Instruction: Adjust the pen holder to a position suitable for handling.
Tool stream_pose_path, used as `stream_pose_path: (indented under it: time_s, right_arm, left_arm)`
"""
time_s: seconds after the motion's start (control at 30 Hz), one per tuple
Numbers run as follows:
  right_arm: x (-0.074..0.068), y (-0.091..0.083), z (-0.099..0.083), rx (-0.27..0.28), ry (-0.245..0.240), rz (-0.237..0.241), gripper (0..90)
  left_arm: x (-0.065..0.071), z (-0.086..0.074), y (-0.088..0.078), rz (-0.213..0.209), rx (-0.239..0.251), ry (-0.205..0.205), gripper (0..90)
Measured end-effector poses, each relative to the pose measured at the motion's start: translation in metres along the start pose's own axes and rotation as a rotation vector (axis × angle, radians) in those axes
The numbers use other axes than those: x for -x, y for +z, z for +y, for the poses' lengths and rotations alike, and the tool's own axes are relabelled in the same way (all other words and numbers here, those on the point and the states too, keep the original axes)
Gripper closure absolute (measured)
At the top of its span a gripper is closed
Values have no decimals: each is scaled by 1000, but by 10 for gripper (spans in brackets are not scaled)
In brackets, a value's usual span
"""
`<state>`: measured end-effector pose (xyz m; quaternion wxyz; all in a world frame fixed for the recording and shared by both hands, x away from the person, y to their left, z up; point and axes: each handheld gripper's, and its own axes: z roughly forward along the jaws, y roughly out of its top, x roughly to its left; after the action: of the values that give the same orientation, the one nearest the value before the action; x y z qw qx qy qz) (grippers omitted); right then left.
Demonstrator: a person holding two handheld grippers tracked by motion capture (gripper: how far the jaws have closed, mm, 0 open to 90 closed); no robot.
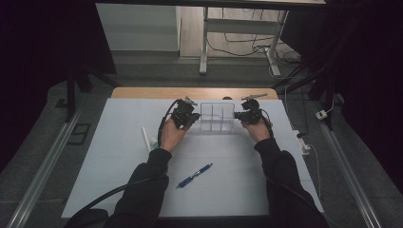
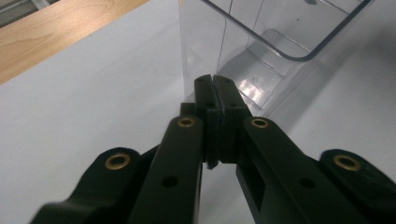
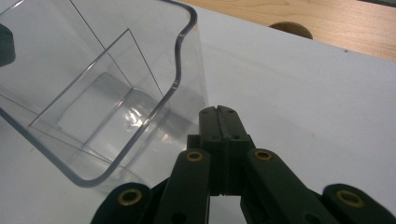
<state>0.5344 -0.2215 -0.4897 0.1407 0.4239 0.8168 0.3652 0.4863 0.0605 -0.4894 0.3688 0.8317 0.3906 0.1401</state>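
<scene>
Clear plastic forms the divided organizer box (image 1: 217, 116) that stands upright on the white table cover (image 1: 119, 156), toward the far edge of the table and midway across it, with thin inner walls splitting it into compartments. In the high view the left gripper (image 1: 192, 117) sits at the box's left end and the right gripper (image 1: 237, 116) at its right end, each held in one hand of a person in dark sleeves, so the box lies between the two tools. In the left gripper view the left gripper (image 2: 213, 81) has its black jaws pressed flat together with nothing between them, the tips up against the lower part of the box's outer wall (image 2: 261, 51); whether they actually touch the plastic I cannot tell. In the right gripper view the right gripper (image 3: 218, 112) is likewise pressed together on nothing, its tips just beside the rounded corner of the box (image 3: 121, 107), low down near the table cover. A strip of bare wooden tabletop (image 1: 142, 92) shows beyond the white cover, at the far side. Nearer the person, well apart from the box, a blue pen (image 1: 195, 175) lies at a slant on the cover between the forearms, and a white pen-shaped object (image 1: 146, 137) lies to the left of the left hand (image 1: 171, 135).
</scene>
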Motion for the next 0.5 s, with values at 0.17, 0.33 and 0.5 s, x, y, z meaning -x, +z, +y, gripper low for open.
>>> stream_pose_path:
  time_s: [0.17,0.33,0.5]
  right_arm:
    - [-1,0,1,9,-1,18,899]
    - [-8,1,2,3,-19,36,899]
    - [-17,4,3,-5,-37,55,899]
  left_arm:
    - [-1,-1,0,10,-11,0,883]
    - [-7,-5,-3,27,-23,-9,883]
    - [-12,-10,-8,42,-28,-20,883]
